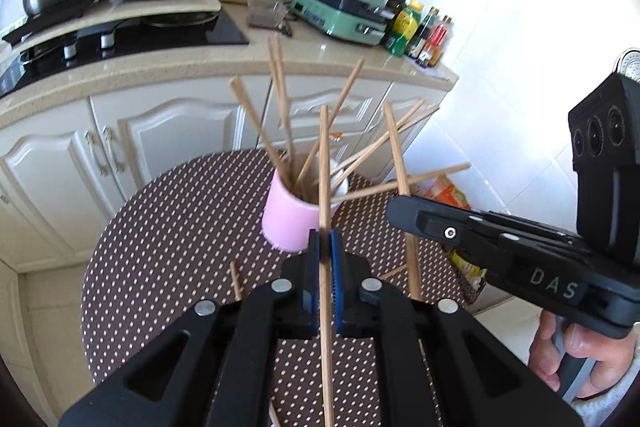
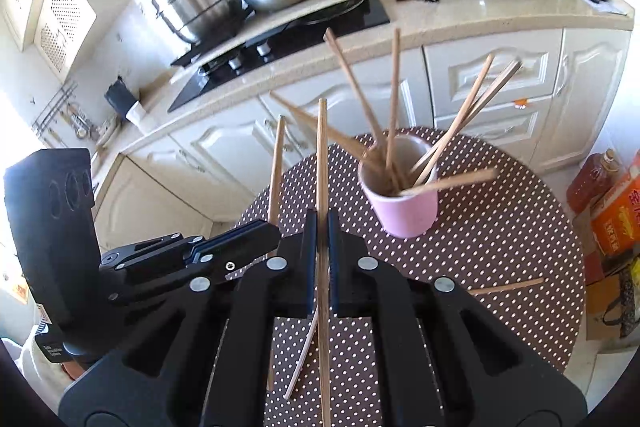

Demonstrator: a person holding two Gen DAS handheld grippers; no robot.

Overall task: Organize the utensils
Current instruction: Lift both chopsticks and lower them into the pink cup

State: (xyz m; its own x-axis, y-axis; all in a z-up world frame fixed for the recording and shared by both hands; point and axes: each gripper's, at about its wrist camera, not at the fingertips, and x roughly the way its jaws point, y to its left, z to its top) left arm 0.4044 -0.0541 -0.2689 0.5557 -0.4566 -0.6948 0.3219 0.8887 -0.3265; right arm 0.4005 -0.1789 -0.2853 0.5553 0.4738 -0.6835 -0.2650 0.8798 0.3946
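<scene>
Left wrist view: mid-transfer, left gripper [image 1: 325, 247] pinching one chopstick [image 1: 325, 163] upright, just short of the pink cup [image 1: 286, 223] on the dotted table [image 1: 160, 247]; next, tip it over the rim. Right wrist view: right gripper [image 2: 322, 231] likewise clamps its own chopstick [image 2: 322, 147], cup ahead-right; strays [image 2: 506, 286] remain.

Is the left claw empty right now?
No, the left claw is shut on a chopstick standing upright between its blue pads, in front of the pink cup.

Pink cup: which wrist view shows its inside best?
The right wrist view: the pink cup tilts its open mouth toward the camera, chopsticks fanning out. The left wrist view shows mostly its outer wall, partly behind a held chopstick.
</scene>
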